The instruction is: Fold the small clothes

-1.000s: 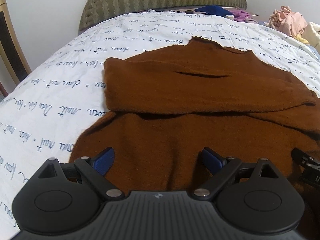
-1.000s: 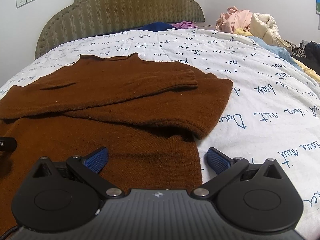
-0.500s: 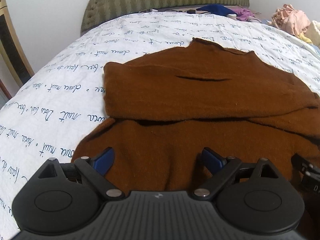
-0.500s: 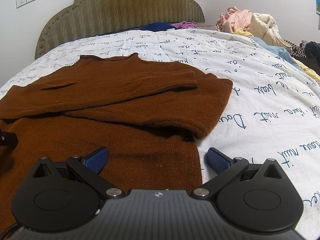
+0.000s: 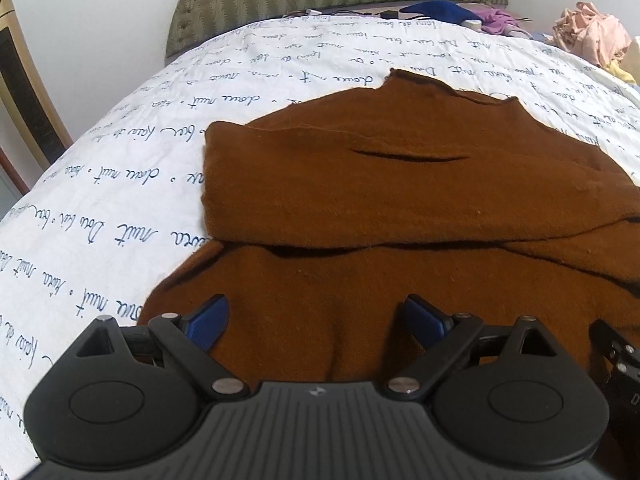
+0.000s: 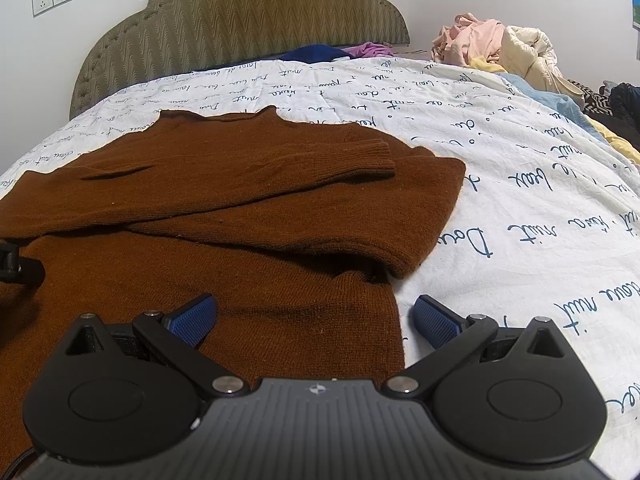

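Note:
A brown knit sweater (image 5: 400,200) lies flat on the bed, both sleeves folded across its chest; it also shows in the right wrist view (image 6: 240,208). My left gripper (image 5: 316,322) is open and empty, low over the sweater's near left hem. My right gripper (image 6: 314,320) is open and empty over the near right hem, its right finger over the sheet. Each gripper's black edge shows in the other's view.
The bed has a white sheet (image 6: 520,184) with blue script and an olive padded headboard (image 6: 240,20). A pile of clothes (image 6: 496,48) lies at the far right. Blue and purple garments (image 5: 460,14) sit by the headboard. A wooden chair (image 5: 20,100) stands at left.
The left gripper has moved slightly left and forward over the hem, so the sweater sits further right in its view. The right gripper has hardly moved. Both stay open.

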The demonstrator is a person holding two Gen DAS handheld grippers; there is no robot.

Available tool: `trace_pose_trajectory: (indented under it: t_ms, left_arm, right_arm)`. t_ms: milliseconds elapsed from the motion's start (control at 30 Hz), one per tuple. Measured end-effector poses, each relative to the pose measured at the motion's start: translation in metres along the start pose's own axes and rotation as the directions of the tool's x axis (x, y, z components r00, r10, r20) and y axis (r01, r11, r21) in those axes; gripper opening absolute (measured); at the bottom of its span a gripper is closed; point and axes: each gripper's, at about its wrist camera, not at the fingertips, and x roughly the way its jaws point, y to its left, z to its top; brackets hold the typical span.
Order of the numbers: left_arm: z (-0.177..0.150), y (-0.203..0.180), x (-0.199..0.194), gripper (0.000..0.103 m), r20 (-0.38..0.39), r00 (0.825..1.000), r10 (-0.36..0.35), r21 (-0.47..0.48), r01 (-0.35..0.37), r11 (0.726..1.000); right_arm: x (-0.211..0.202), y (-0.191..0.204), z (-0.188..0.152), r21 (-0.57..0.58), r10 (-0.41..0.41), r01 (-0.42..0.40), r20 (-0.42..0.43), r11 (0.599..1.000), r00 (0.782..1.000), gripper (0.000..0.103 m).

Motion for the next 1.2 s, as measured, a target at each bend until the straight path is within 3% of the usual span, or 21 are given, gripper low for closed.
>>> trace_pose_trajectory:
  t_ms: [733, 1000, 1200]
  left_arm:
    - [0.009, 0.016, -0.005, 0.095, 0.019, 1.0, 0.016, -0.035, -0.016, 0.999]
    - [0.002, 0.019, -0.025, 0.095, 0.103, 0.995, 0.01, 0.008, -0.011, 1.0]
    - [-0.008, 0.038, -0.043, 0.095, 0.14, 0.99, -0.02, -0.021, 0.023, 1.0]
  right_arm:
    - [0.0, 0.0, 0.0, 0.0, -0.001, 0.001, 0.0, 1.0, 1.0, 0.103]
    - [0.0, 0.0, 0.0, 0.0, 0.0, 0.0, 0.0, 1.0, 1.0, 0.103]
    - [0.0, 0.0, 0.0, 0.0, 0.0, 0.0, 0.001, 1.0, 1.0, 0.103]
